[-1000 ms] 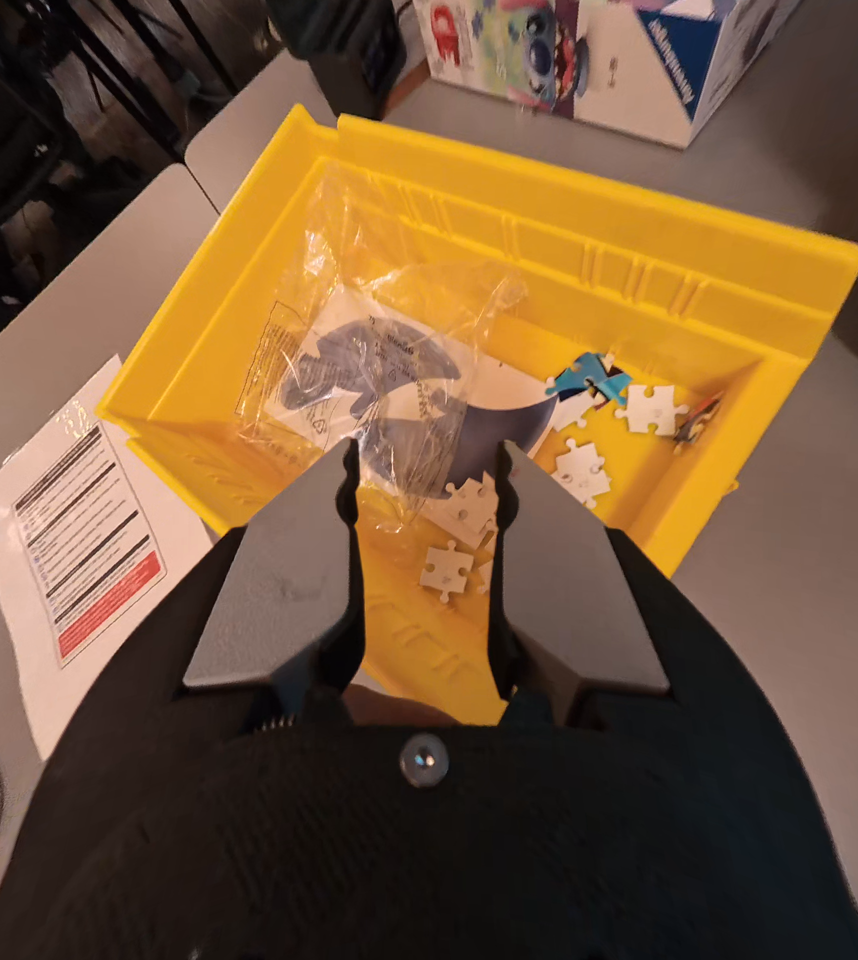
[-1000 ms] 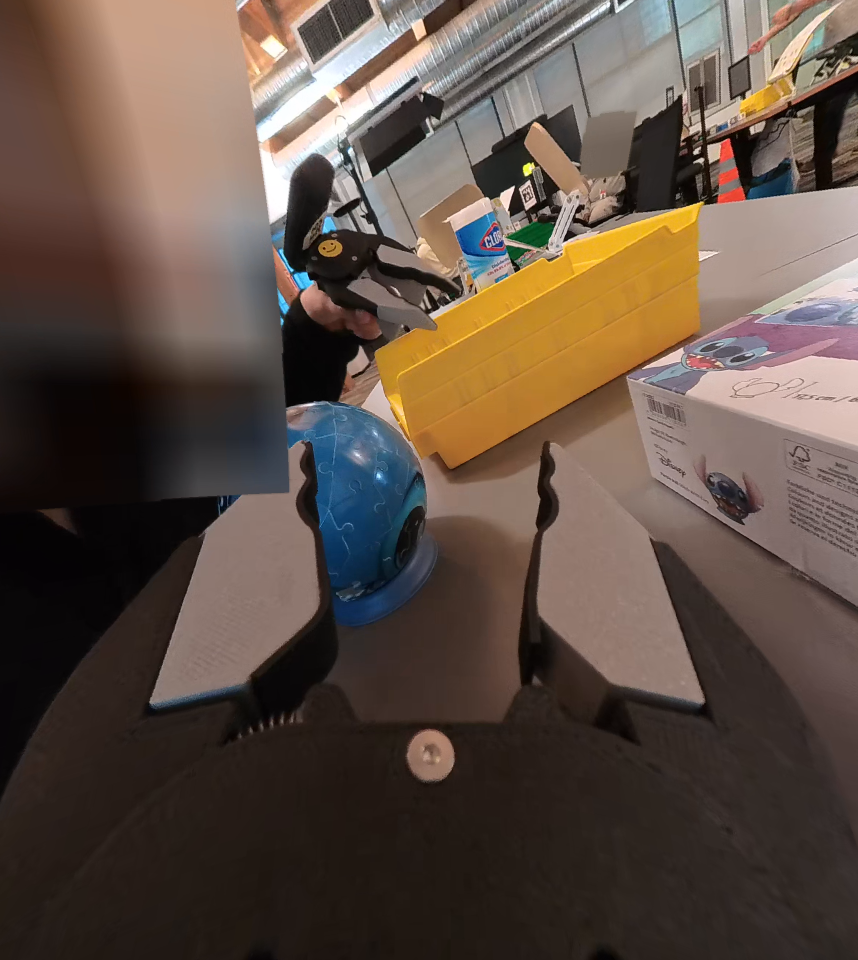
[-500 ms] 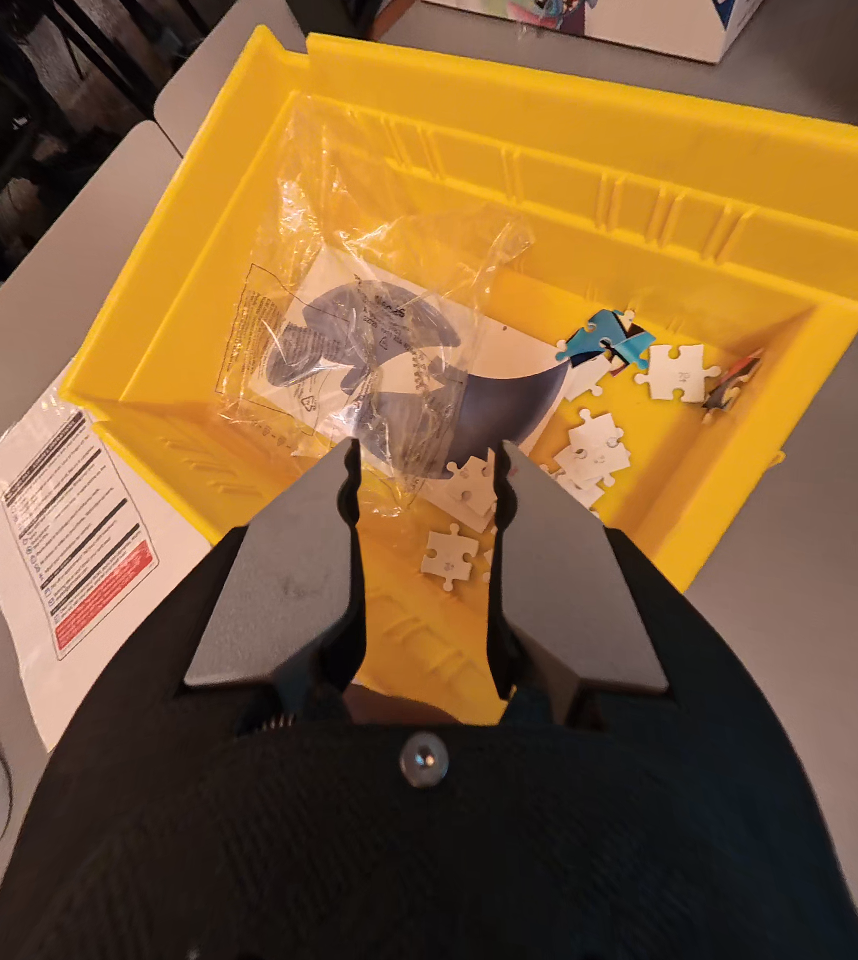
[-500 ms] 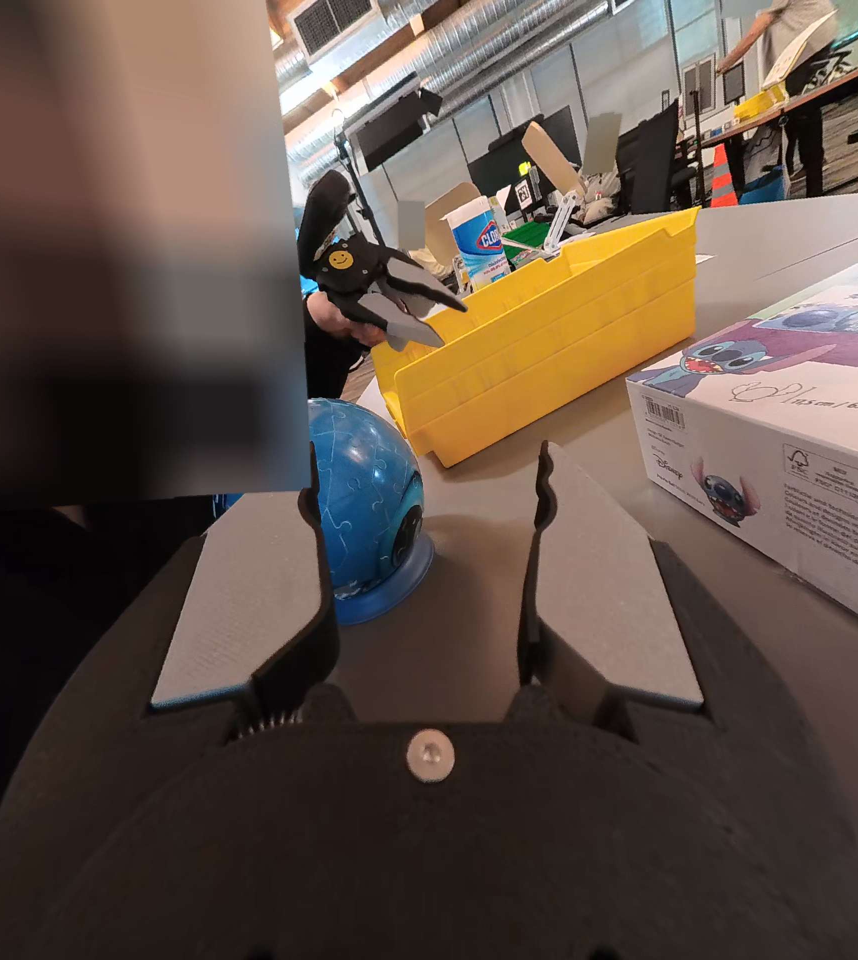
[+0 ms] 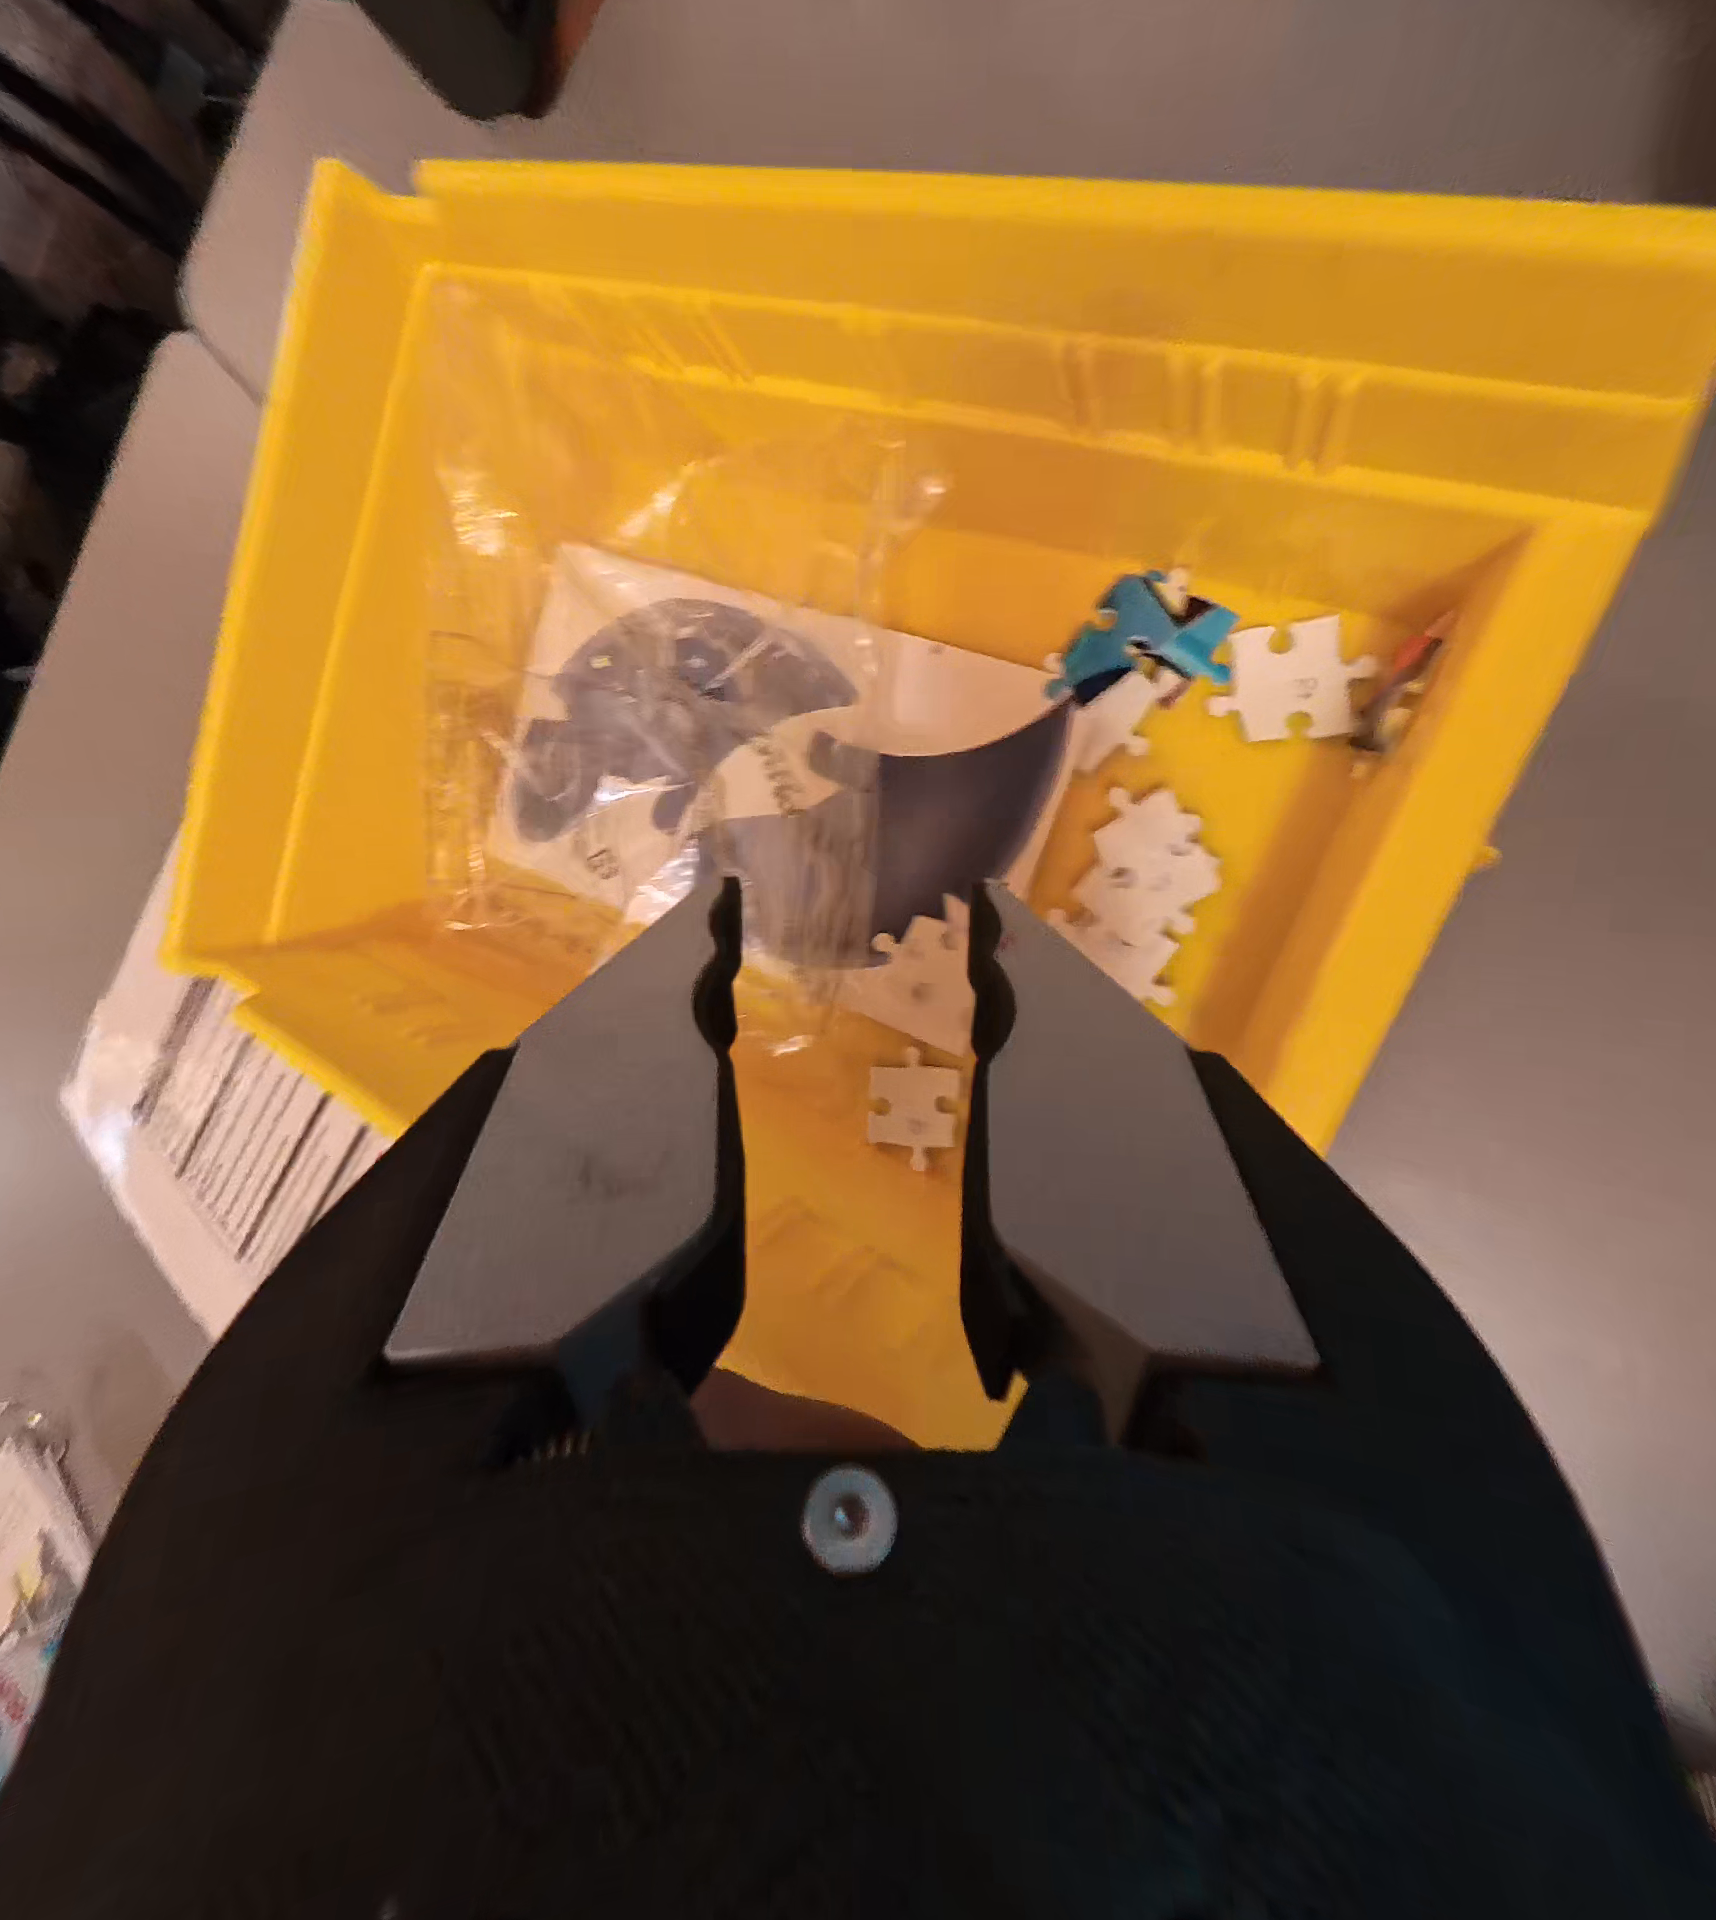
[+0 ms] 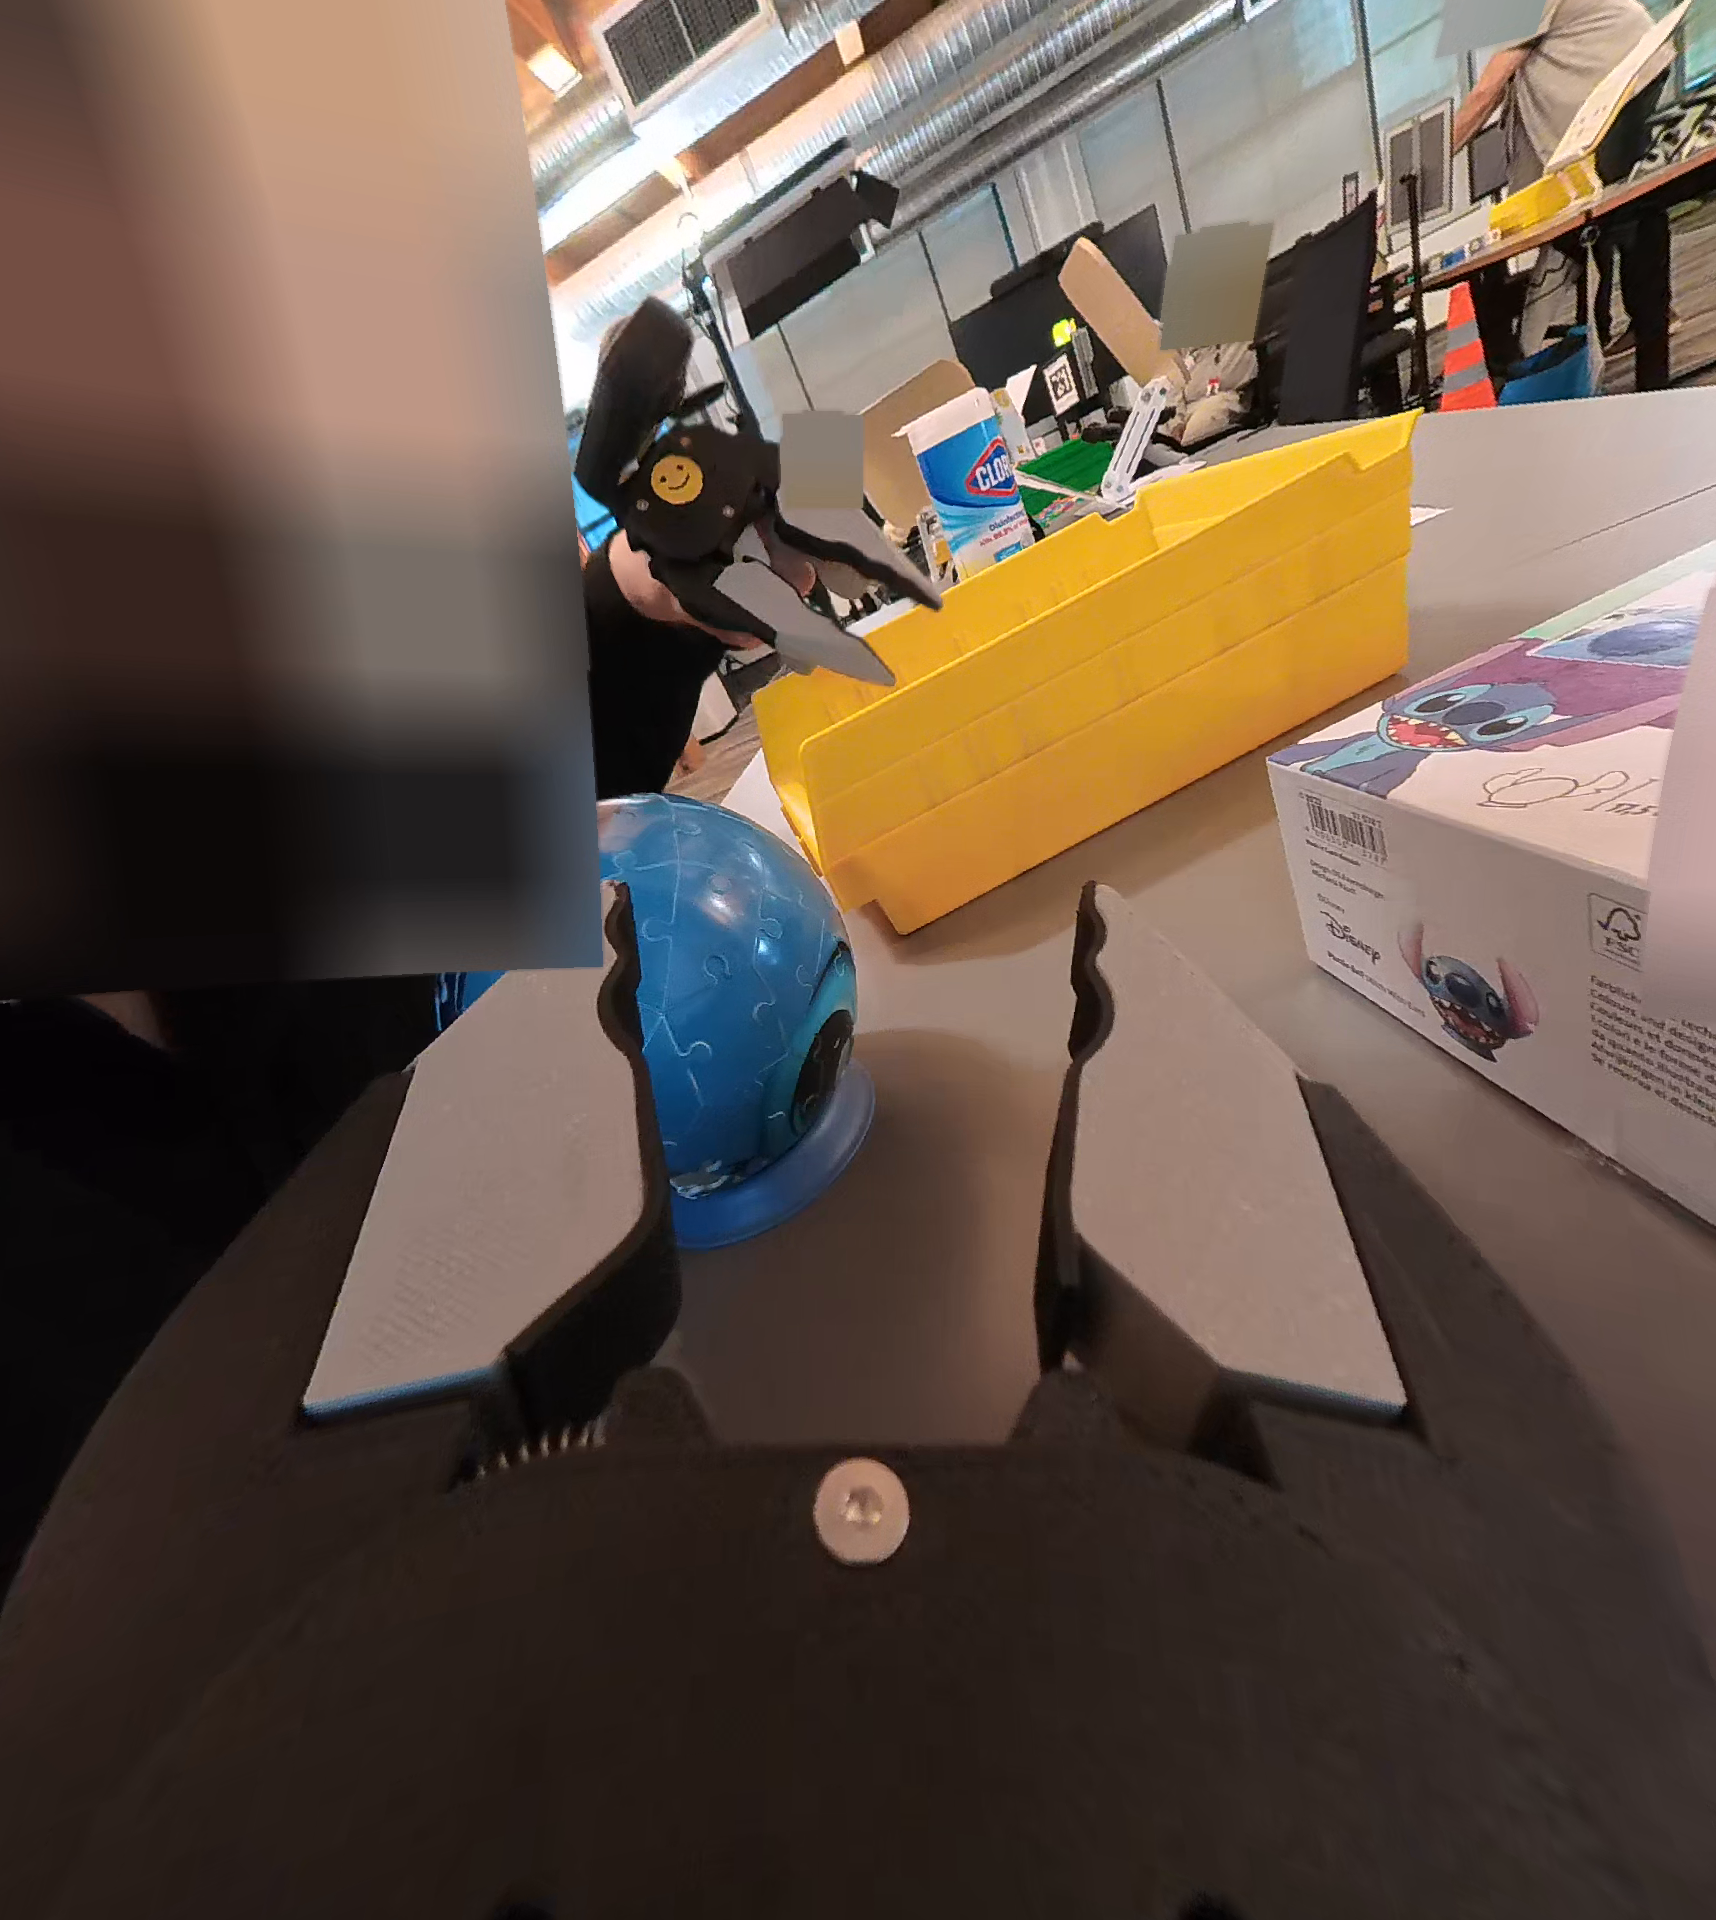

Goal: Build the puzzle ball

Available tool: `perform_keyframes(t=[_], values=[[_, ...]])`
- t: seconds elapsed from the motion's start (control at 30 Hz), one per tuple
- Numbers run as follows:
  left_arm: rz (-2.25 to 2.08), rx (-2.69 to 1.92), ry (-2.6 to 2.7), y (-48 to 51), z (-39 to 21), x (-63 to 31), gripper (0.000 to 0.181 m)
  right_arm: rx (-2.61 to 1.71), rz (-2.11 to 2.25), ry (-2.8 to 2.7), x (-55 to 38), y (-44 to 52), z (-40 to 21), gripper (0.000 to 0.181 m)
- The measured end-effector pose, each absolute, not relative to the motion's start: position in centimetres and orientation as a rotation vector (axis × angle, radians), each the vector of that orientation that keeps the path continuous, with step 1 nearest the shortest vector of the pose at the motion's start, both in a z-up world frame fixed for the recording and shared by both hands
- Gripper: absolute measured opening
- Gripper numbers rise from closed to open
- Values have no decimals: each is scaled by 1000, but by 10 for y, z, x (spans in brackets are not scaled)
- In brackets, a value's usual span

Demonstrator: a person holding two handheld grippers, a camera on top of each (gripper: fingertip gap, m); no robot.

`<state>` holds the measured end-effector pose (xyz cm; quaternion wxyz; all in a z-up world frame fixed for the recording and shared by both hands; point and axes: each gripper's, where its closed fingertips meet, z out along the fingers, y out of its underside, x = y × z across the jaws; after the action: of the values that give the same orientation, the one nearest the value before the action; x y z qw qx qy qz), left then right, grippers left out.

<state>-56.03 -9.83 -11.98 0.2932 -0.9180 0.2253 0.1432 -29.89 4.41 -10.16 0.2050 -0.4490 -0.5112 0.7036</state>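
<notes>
I hold my left gripper (image 5: pixel 852 940) over the near end of the yellow bin (image 5: pixel 1093 260). Its fingers are a little way apart and hold nothing. In the bin, loose puzzle pieces (image 5: pixel 1150 883) lie at about two o'clock from my fingertips, most of them white side up. One small piece (image 5: pixel 914 1107) lies between my fingers. A clear plastic bag (image 5: pixel 646 717) lies at eleven o'clock. My right gripper (image 6: pixel 852 961) is wide open and empty, low over the grey table (image 6: pixel 947 1226). The blue puzzle ball (image 6: pixel 729 997) sits on its blue ring at ten o'clock, partly behind my left finger. The puzzle box (image 6: pixel 1519 914) is at three o'clock.
</notes>
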Motion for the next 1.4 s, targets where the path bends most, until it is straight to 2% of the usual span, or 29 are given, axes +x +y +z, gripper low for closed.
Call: perform_keyframes(t=[0.07, 0.23, 0.33, 0.43, 0.5, 0.53, 0.63, 0.73, 1.03, 1.27, 1.3, 1.33, 1.4], values=[[294, -2523, 711, -106, -133, -548, 32, -1248, 1962, -1434, -299, 43, -102, 82], [292, -2751, 1068, -134, -175, -542, 34, -1246, 1966, -1438, -299, 42, -102, 81], [284, -2827, 1103, -127, -192, -544, 38, -1249, 1976, -1429, -299, 43, -101, 81], [27, -2849, 1127, -127, -204, -528, 26, -1249, 1984, -1421, -298, 44, -100, 81], [0, -2905, 1102, -127, -210, -530, 27, -1248, 1986, -1420, -298, 44, -100, 81], [49, -2890, 1070, -119, -210, -533, 31, -1247, 1986, -1421, -298, 44, -100, 81], [58, -2871, 984, -104, -210, -531, 23, -1242, 1988, -1428, -298, 43, -100, 80], [221, -2842, 852, -87, -201, -551, 23, -1237, 1995, -1442, -297, 41, -100, 78], [164, -2780, 693, -81, -180, -555, 15, -1240, 2007, -1445, -297, 40, -101, 77], [153, -2791, 772, -74, -202, -546, 27, -1242, 2009, -1442, -298, 41, -101, 76], [80, -2791, 764, -71, -203, -541, 24, -1242, 2010, -1442, -298, 41, -101, 76], [3, -2778, 736, -68, -202, -535, 12, -1241, 2010, -1441, -297, 41, -100, 76], [-84, -2787, 726, -69, -203, -532, 10, -1240, 2013, -1441, -297, 41, -100, 75]])
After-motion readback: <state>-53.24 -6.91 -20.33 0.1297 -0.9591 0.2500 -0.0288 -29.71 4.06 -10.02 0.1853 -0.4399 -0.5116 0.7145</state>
